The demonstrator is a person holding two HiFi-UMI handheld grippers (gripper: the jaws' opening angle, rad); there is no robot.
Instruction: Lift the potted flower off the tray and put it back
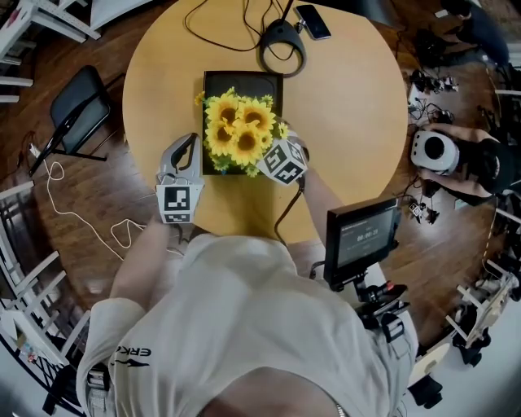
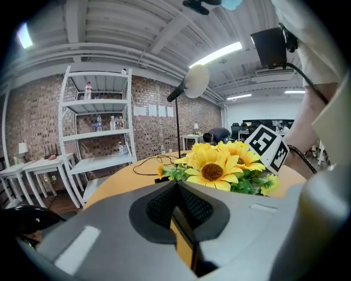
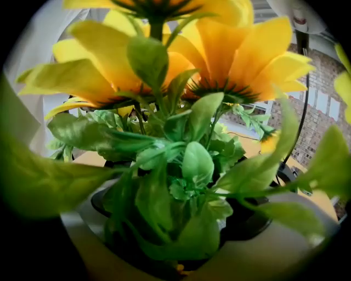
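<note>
A pot of yellow sunflowers [image 1: 238, 130] stands on the near part of a black tray [image 1: 244, 81] on the round wooden table [image 1: 350, 122]. My right gripper [image 3: 181, 239] is pushed into the plant from the near right, and only its marker cube [image 1: 282, 161] shows in the head view. Its jaws stand wide, with green leaves and stems [image 3: 186, 181] between them; the pot itself is hidden by foliage. My left gripper [image 1: 192, 139] rests at the tray's left side, shut and empty, clear of the sunflowers [image 2: 216, 167].
At the table's far edge lie a black cable ring [image 1: 282, 45] and a phone [image 1: 313, 22]. A black chair [image 1: 77, 110] stands left of the table. A person with a white device [image 1: 435, 152] sits at the right. A monitor [image 1: 362, 236] hangs near my right side.
</note>
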